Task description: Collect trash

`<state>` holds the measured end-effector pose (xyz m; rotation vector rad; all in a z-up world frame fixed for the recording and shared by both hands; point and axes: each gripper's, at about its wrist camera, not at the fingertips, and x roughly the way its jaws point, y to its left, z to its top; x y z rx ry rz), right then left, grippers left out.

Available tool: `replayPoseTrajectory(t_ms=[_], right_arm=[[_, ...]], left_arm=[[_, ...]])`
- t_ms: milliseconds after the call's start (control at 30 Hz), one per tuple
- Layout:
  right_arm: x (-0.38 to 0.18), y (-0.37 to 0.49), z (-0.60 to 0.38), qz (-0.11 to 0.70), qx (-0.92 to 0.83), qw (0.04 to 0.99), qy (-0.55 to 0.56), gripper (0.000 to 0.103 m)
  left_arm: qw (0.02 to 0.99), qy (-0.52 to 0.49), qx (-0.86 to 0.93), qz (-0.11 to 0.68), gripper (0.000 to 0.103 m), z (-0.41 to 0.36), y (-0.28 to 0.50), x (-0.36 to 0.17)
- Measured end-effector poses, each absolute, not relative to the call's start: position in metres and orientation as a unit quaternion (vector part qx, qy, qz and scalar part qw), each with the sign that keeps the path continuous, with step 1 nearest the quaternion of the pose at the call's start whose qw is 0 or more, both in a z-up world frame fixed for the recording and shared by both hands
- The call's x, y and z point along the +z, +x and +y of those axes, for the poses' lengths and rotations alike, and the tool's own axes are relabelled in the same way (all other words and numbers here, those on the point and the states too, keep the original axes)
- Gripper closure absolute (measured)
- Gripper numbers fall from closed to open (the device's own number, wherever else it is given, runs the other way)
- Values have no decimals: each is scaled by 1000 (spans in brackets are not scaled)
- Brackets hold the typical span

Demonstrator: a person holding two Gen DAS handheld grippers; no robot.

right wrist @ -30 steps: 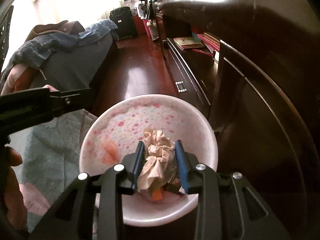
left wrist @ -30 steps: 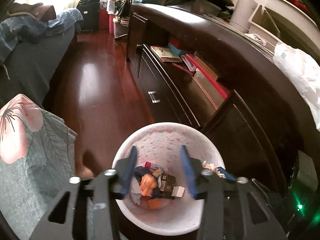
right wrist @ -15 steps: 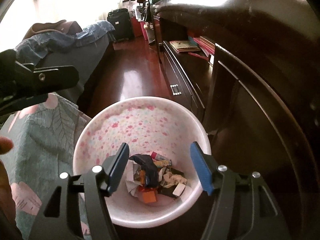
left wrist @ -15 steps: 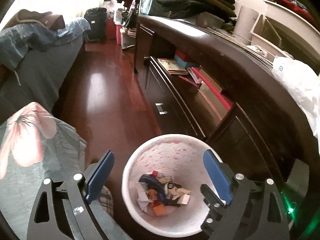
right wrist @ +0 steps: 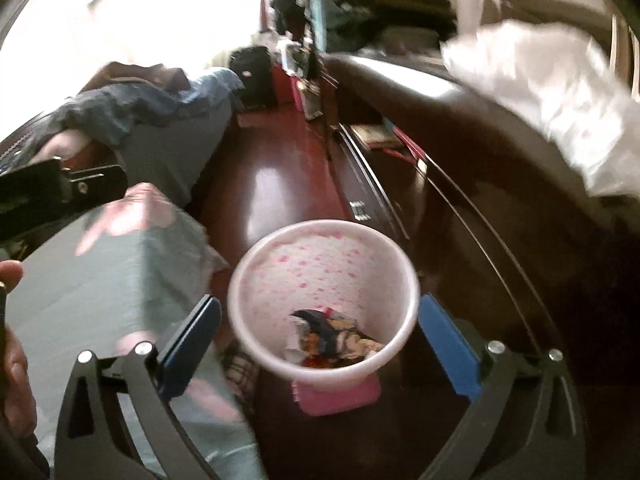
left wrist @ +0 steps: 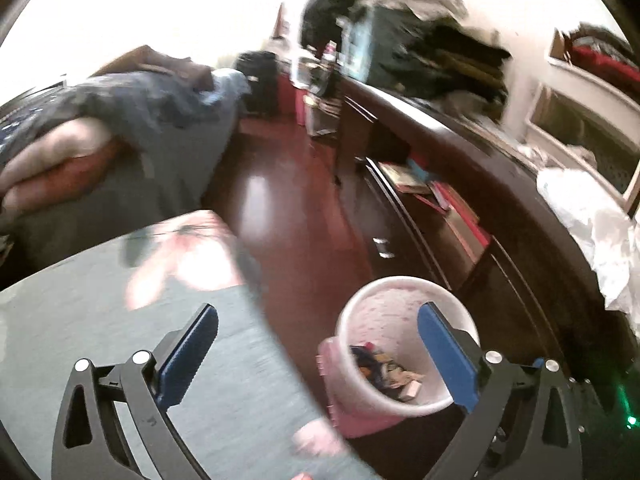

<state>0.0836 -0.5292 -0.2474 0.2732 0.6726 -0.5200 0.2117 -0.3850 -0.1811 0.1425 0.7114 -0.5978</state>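
A white waste bin with pink flecks (left wrist: 384,300) stands on the dark red floor beside the cabinet; it also shows in the right wrist view (right wrist: 320,256). Crumpled paper and wrappers (left wrist: 384,368) lie at its bottom, also seen in the right wrist view (right wrist: 332,336). My left gripper (left wrist: 320,364) is open and empty, raised above and left of the bin. My right gripper (right wrist: 320,348) is open and empty, well above the bin's near rim. The left gripper's body (right wrist: 60,192) shows at the left edge of the right wrist view.
A grey-green floral bedspread (left wrist: 120,300) lies left of the bin. A dark wooden cabinet (left wrist: 460,184) with books runs along the right. A white plastic bag (left wrist: 592,224) sits on its top. A black suitcase (left wrist: 260,80) stands far back.
The right gripper opened and dropped its crumpled tissue into the bin. The left gripper opened wide. Both have risen away from the bin; the left has swung to the left.
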Motion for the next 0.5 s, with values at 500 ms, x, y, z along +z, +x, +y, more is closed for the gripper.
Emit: replayPoseTrajectory(t_ms=[500], right_arm=[[-160,52,-335,277,-94,955,52,3]], left_arm=[[966,10,-54,252,4,-145,114,-112]])
